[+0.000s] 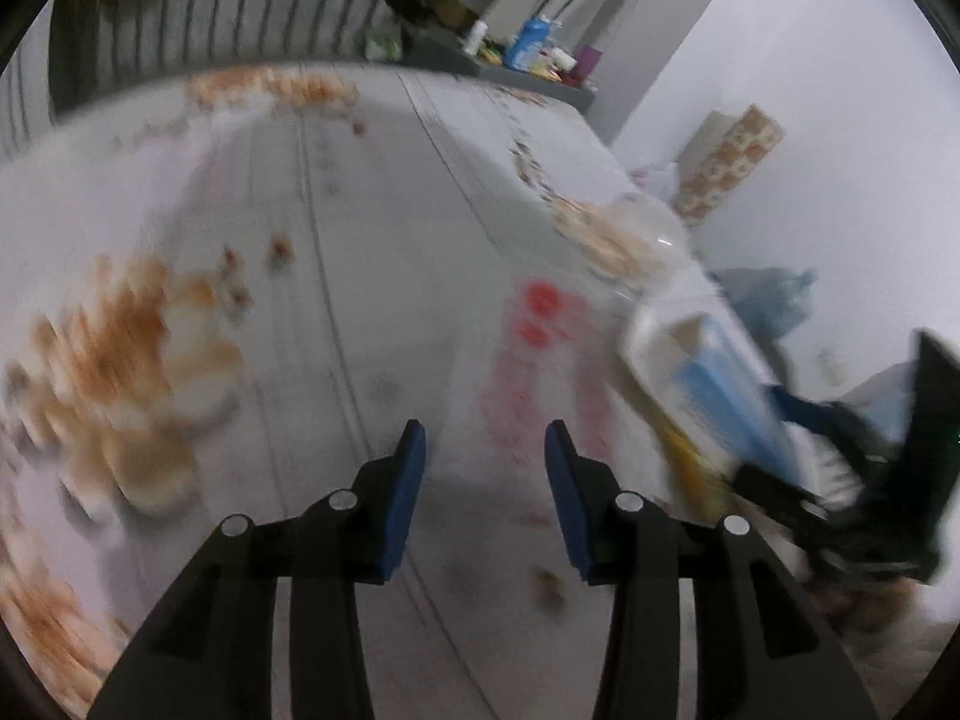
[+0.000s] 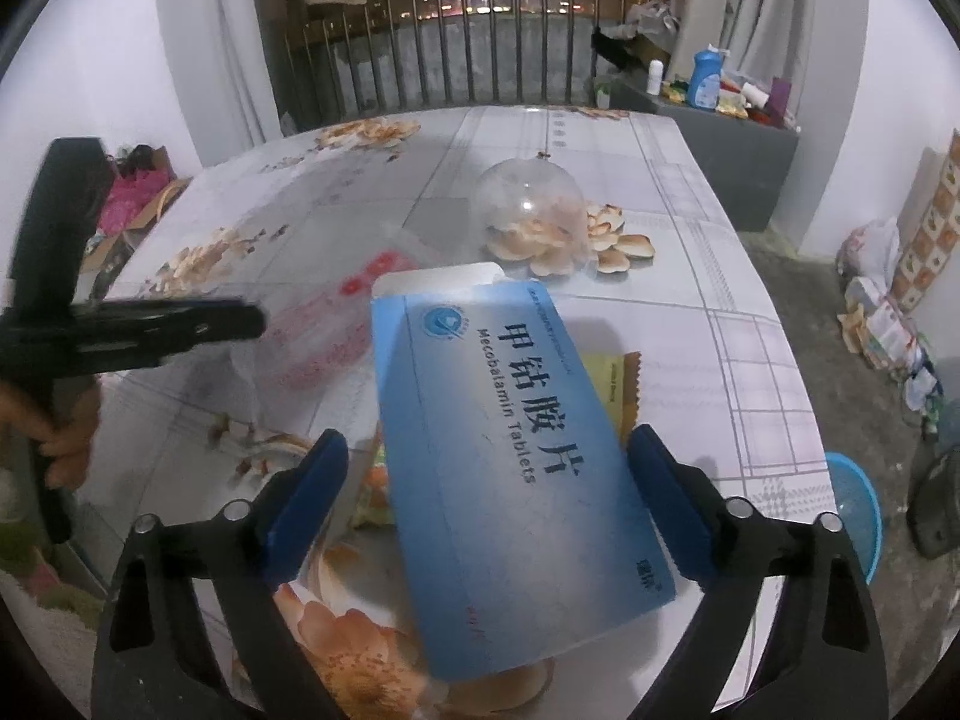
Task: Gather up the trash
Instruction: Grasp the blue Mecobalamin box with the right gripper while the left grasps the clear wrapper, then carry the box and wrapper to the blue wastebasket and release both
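Observation:
A blue medicine box (image 2: pixel 510 450) lies tilted between the fingers of my right gripper (image 2: pixel 489 438). The right pad (image 2: pixel 660 498) touches the box edge, while a gap shows at the left pad (image 2: pixel 306 498), so the jaws stand open around it. A yellow wrapper (image 2: pixel 612 384) and an orange-green wrapper (image 2: pixel 372 492) lie under the box. A clear plastic bag with red print (image 2: pixel 336 324) rests on the table, just ahead of my left gripper (image 1: pixel 485 427), which is open and empty. The blurred left wrist view shows the bag (image 1: pixel 540 324) and the box (image 1: pixel 720 396).
The table (image 2: pixel 690 312) has a floral cloth. A clear plastic dome (image 2: pixel 528 204) stands near its middle. A blue basin (image 2: pixel 852 510) and piled bags (image 2: pixel 882 312) sit on the floor at right. A grey shelf with bottles (image 2: pixel 720 120) stands behind. A hand (image 2: pixel 60 438) holds the left gripper.

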Motion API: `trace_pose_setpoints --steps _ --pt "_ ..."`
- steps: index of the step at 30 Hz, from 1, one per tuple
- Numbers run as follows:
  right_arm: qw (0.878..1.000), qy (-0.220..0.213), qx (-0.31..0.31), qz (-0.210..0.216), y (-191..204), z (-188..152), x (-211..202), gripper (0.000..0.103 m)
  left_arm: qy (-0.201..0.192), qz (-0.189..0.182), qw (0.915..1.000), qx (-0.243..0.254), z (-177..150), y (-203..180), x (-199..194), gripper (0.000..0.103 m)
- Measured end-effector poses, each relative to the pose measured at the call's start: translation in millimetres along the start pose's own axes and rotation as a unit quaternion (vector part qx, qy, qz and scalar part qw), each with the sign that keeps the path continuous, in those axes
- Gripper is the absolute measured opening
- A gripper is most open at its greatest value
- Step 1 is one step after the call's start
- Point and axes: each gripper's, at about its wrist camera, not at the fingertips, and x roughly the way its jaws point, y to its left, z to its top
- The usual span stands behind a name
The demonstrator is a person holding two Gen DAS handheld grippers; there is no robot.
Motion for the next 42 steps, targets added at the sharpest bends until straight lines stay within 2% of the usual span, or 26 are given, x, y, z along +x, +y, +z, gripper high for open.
trace_pose_setpoints --steps 1,3,9,13,15,20,23,26,29,31,32,33,36,40,42 --pt "1.000 0.003 0.001 0.000 -0.6 -0.5 1.0 0.078 0.005 -0.016 0.9998 -0.009 -3.2 1.7 -2.0 0.040" --pt "1.000 0.006 0.005 0.003 -2.5 -1.3 2.1 0.077 0.010 -0.042 0.9986 -0.029 -8.5 5.4 -6.9 0.040" --pt "1.000 -0.004 0.014 0.011 -3.3 -0.6 -3.8 0.075 0.000 -0.018 0.9972 -0.072 -12.5 16.3 -15.4 0.040" --pt "1.000 -0.006 0.002 0.022 3.4 0.5 -4.3 0.075 0.002 -0.040 0.9952 -0.090 -13.7 19.0 -14.6 0.040" --pt "1.000 0.002 -0.012 0.017 9.6 -1.4 0.7 0.075 0.008 -0.066 0.9922 -0.106 -12.9 20.7 -11.6 0.040" --pt "1.000 0.008 -0.022 0.011 15.6 -1.9 4.0 0.074 0.002 -0.155 0.9744 -0.163 -16.4 33.1 -8.3 0.040" --pt "1.000 0.009 -0.019 0.013 15.4 -2.7 3.5 0.074 -0.005 -0.208 0.9590 -0.193 -19.2 38.0 -8.9 0.039" --pt "1.000 0.009 -0.019 0.012 15.6 -3.0 3.4 0.074 -0.008 -0.239 0.9469 -0.214 -21.4 43.1 -10.4 0.039" --pt "1.000 0.009 -0.018 0.013 15.7 -3.0 3.4 0.073 -0.010 -0.279 0.9311 -0.234 -19.6 43.3 -9.3 0.039" --pt "1.000 0.009 -0.018 0.013 15.6 -3.0 3.5 0.073 -0.010 -0.291 0.9272 -0.235 -19.6 42.5 -10.3 0.039" --pt "1.000 0.009 -0.018 0.013 15.5 -3.4 3.4 0.073 -0.009 -0.292 0.9276 -0.232 -19.4 40.0 -10.0 0.039" --pt "1.000 0.009 -0.018 0.013 15.5 -2.9 3.4 0.073 -0.007 -0.284 0.9319 -0.226 -18.9 36.7 -9.8 0.038" --pt "1.000 0.009 -0.018 0.014 15.2 -2.9 3.2 0.073 -0.006 -0.246 0.9488 -0.198 -16.5 26.1 -9.1 0.036" --pt "1.000 0.008 -0.016 0.015 15.7 -3.7 2.5 0.073 -0.012 -0.199 0.9670 -0.158 -14.6 13.3 -9.3 0.023" --pt "1.000 0.006 -0.012 0.017 15.1 -3.6 1.5 0.073 -0.018 -0.164 0.9784 -0.125 -13.0 2.6 -10.7 0.015"
